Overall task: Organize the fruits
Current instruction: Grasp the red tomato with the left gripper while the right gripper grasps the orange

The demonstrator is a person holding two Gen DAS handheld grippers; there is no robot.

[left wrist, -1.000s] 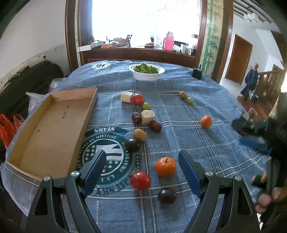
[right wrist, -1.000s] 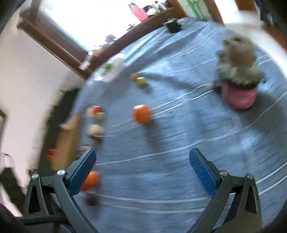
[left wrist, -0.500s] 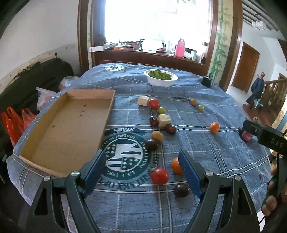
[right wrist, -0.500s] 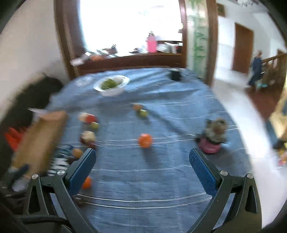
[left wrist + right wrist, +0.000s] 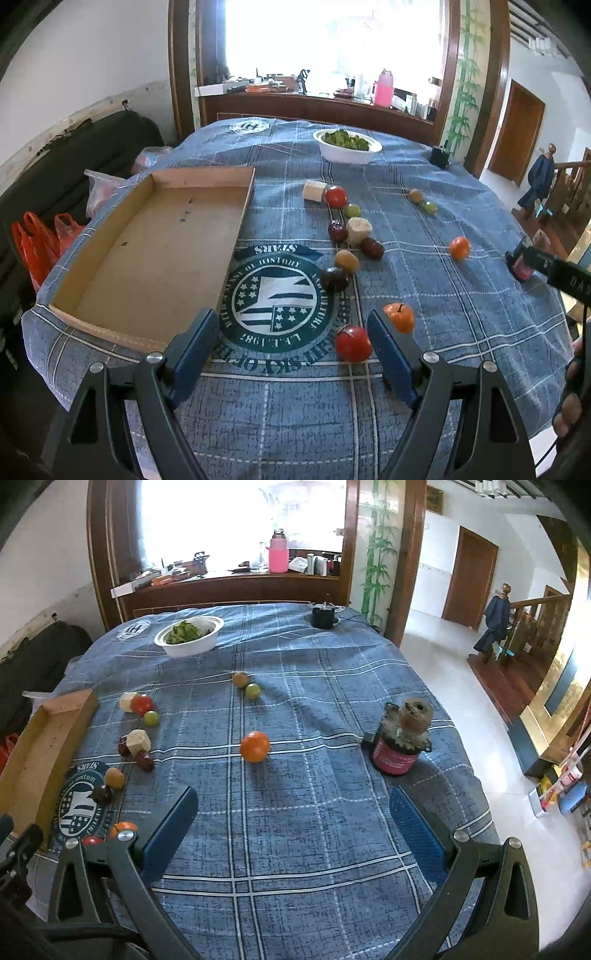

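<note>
In the left wrist view, the left gripper (image 5: 291, 354) is hovering low in the frame with its blue-padded fingers spread wide and nothing between them. A round red tomato-like fruit (image 5: 352, 342) is lying just inside the right finger, and a small orange fruit with a stem (image 5: 399, 316) is sitting just beyond it, both on the blue plaid tablecloth (image 5: 424, 229). More small fruits and two pale cut chunks are trailing up the middle of the frame toward a white bowl of greens (image 5: 347, 146). The shallow empty cardboard tray (image 5: 147, 254) is filling the left of the frame, probably the place for the fruit. The fruits look light, round and smooth, so they are likely to roll or slip; a gentle hold across the widest middle should suit, since the red one may bruise.

In the right wrist view, the right gripper (image 5: 295, 834) is also standing with fingers wide apart and empty, low in the frame. A round orange fruit (image 5: 255, 746) is resting alone at centre, well apart from the pads. A brownish and a green fruit (image 5: 246, 685) are touching further up. A pink jar topped with a brown figurine (image 5: 400, 740) is standing at the right, clear of the fruit.
</note>
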